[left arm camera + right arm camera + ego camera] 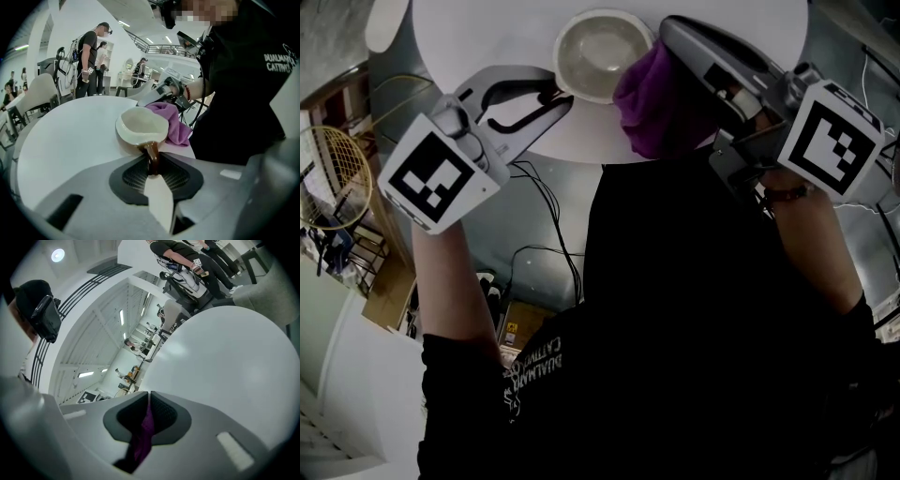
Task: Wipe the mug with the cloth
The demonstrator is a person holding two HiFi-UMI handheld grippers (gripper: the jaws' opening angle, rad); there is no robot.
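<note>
Mug (602, 52): upright on the white table (487, 37), mouth up, and empty as far as the head view shows. Its brown handle (152, 157) points back toward the person.

Left gripper (153, 172): on the handle side of the mug, with its jaws clamped onto the handle. This grip pins the mug so rubbing cannot slide or spin it.

Right gripper (149, 401): at the mug's right flank in the head view. Its jaws are pinched together on a fold of fabric, so a loose wad hangs free to do the wiping.

Cloth (654, 98): purple and bunched against the mug's outer wall, just below the rim. It looks to be touching the wall, but the right gripper view misses the mug, so contact is likely rather than certain.

Why the split: one tool anchors the mug and the other rubs. The two sit on different sides of the mug and stay out of each other's way.

Step in hand: probably wiping the outside wall, with the inside yet to be reached.

Next move calls for: sweeping the wad around the wall or over the rim while the handle grip stays firm.

Risk: a hard sideways push could tip the mug about its handle, or drag the wad out of its pinch.
</note>
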